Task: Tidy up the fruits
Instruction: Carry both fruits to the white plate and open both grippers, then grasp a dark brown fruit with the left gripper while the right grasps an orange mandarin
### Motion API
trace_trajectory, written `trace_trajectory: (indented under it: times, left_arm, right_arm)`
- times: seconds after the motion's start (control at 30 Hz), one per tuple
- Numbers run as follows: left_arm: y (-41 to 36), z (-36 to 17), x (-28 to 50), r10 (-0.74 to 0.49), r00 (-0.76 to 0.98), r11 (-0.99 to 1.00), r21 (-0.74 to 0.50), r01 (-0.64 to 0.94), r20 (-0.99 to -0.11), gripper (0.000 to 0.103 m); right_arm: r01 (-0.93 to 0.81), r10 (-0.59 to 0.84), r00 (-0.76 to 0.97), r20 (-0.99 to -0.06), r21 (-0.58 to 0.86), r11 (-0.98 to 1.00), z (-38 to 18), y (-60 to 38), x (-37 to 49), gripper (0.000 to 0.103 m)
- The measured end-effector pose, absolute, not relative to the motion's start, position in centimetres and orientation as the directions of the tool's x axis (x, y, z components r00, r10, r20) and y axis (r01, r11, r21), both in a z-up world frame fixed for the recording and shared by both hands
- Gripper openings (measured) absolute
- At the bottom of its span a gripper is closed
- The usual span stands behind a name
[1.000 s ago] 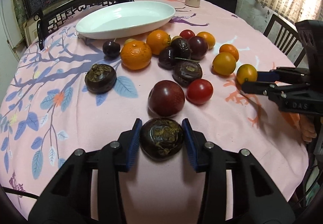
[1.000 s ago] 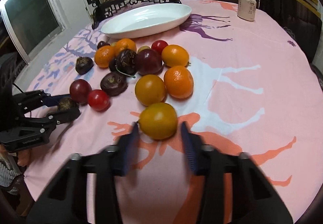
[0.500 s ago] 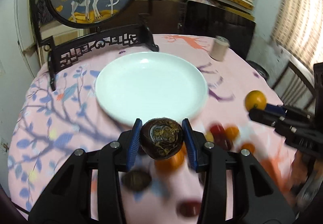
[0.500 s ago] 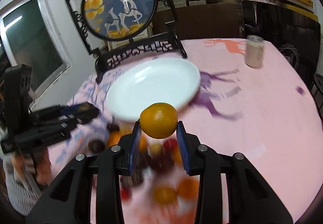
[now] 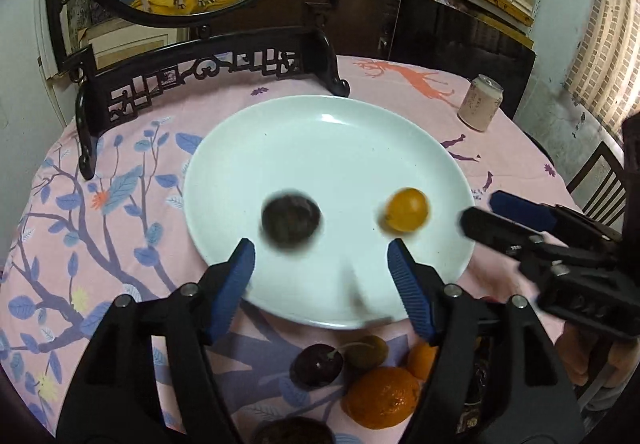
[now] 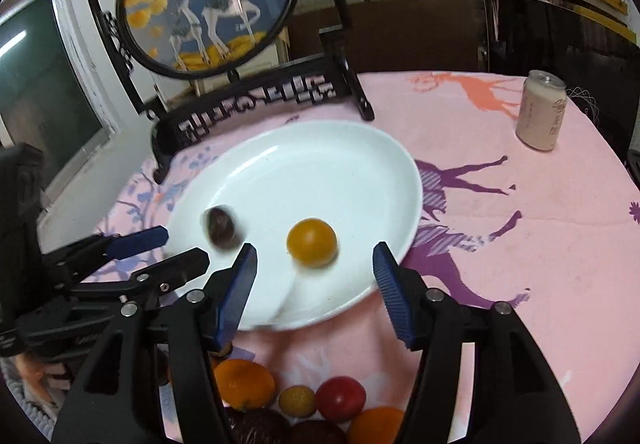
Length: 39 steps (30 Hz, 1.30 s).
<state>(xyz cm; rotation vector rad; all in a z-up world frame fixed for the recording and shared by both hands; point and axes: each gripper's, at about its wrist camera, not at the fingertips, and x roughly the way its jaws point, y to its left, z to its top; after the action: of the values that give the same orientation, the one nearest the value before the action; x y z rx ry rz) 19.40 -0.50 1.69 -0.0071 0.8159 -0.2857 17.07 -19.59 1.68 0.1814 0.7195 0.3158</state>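
Observation:
A white plate [image 5: 224,148] lies on the pink tablecloth. On it are a dark wrinkled fruit [image 5: 291,220], blurred, and a yellow-orange fruit [image 5: 406,209]. My left gripper [image 5: 320,260] hangs over the plate's near rim with its jaws opening; the dark fruit lies just beyond the blue pads, untouched. In the right wrist view my right gripper [image 6: 315,259] is also opening, with the yellow-orange fruit [image 6: 312,243] free just past its pads. The dark fruit [image 6: 222,226] lies in front of the left gripper [image 6: 178,246]. The right gripper [image 5: 492,216] shows at the plate's right edge.
More fruit lies on the cloth under the grippers: oranges [image 5: 380,396] [image 6: 244,382], a dark plum [image 5: 316,364], a red one [image 6: 340,398]. A pale can [image 5: 480,106] [image 6: 540,112] stands at the back right. A carved black screen stand [image 5: 200,72] rises behind the plate.
Both grippers carried their fruits from the near cloth up over the plate, then opened. The dark fruit and the yellow-orange fruit have left the pads and now lie on the plate.

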Motion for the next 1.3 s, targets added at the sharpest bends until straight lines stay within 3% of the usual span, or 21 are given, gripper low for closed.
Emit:
trace_trajectory:
  times: [0.17,0.33,0.67,0.77,1.07,1.17,1.23,1.3]
  left_arm:
    - [0.8,1.8,17.5,-0.216,0.677,0.971,-0.078,0.228,-0.704,0.071]
    - [1.5,1.0,14.9,-0.202,0.672,0.97,-0.052,0.236,-0.712,0.071]
    - [3.8,-0.8,9.3,-0.214,0.645,0.965,-0.056,0.257,-0.733,0.075]
    - [2.7,-1.4,9.0,-0.214,0.633,0.955,-0.025,0.294,-0.744,0.075]
    - [1.3,-3.5,9.9,-0.17,0.584,0.948,0.029,0.316,-0.794,0.075]
    - [1.6,-3.6,10.1,-0.174,0.584,0.951,0.019,0.309,-0.793,0.069]
    - [1.7,-3.5,10.2,-0.171,0.589,0.952,0.021,0.304,-0.79,0.054]
    - [1.9,-3.3,10.2,-0.181,0.588,0.952,0.011,0.307,-0.788,0.047]
  right_arm:
    - [-0.226,0.381,0.735,-0.561,0.328,0.917,3.1,-21.4,14.2,0.061]
    - [-0.187,0.352,0.747,-0.564,0.33,0.925,2.0,-23.0,11.0,0.074]
    - [-0.179,0.372,0.738,-0.563,0.368,0.912,1.1,-24.6,6.7,0.076]
    - [-0.186,0.376,0.739,-0.56,0.367,0.912,1.4,-24.5,6.5,0.08]
    - [-0.178,0.372,0.726,-0.579,0.364,0.914,1.0,-24.3,6.7,0.08]
    - [-0.179,0.369,0.719,-0.589,0.356,0.917,0.8,-24.3,6.6,0.08]
    - [-0.178,0.368,0.71,-0.6,0.352,0.919,0.4,-24.4,6.2,0.08]
    - [-0.162,0.353,0.701,-0.62,0.343,0.925,-0.2,-24.7,5.7,0.08]
